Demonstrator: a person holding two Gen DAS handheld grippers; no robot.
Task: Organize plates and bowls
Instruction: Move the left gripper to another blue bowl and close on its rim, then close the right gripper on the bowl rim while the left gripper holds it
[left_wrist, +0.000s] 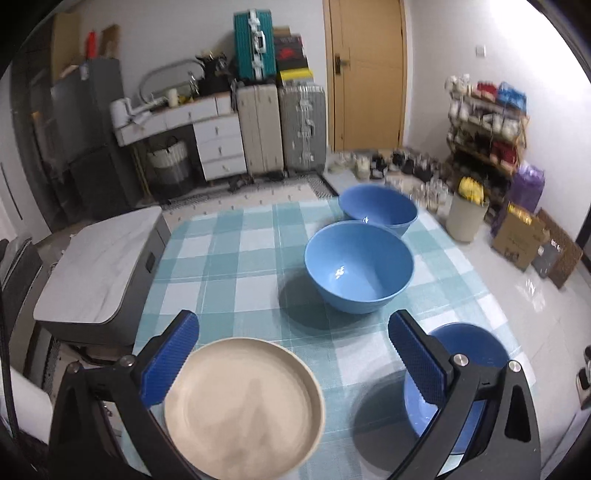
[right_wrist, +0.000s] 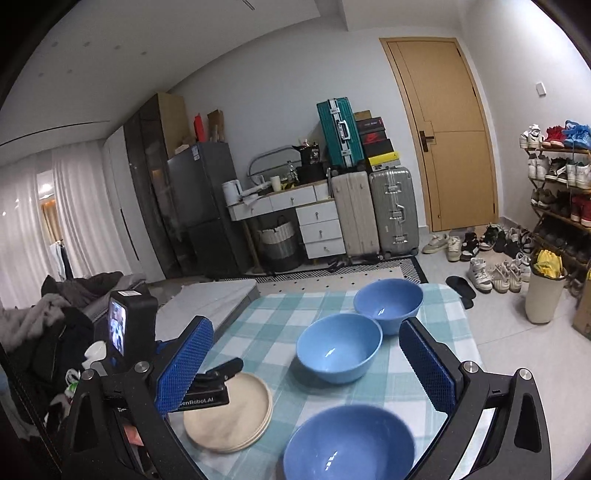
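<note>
A stack of beige plates lies at the near left of the checked table. My left gripper hangs open over it, with the top plate low between its blue pads and neither pad touching. Three blue bowls stand upright: a far bowl, a middle bowl and a near bowl partly hidden behind the right-hand pad. My right gripper is open above the near bowl, holding nothing. Ahead of it are the middle bowl and the far bowl. The beige plates lie under the left tool's black finger.
The tablecloth is teal and white check and bare on its left half. A low grey marble-topped table stands off the left edge. Beyond the table are suitcases, a door, shoes on the floor and a cream bin.
</note>
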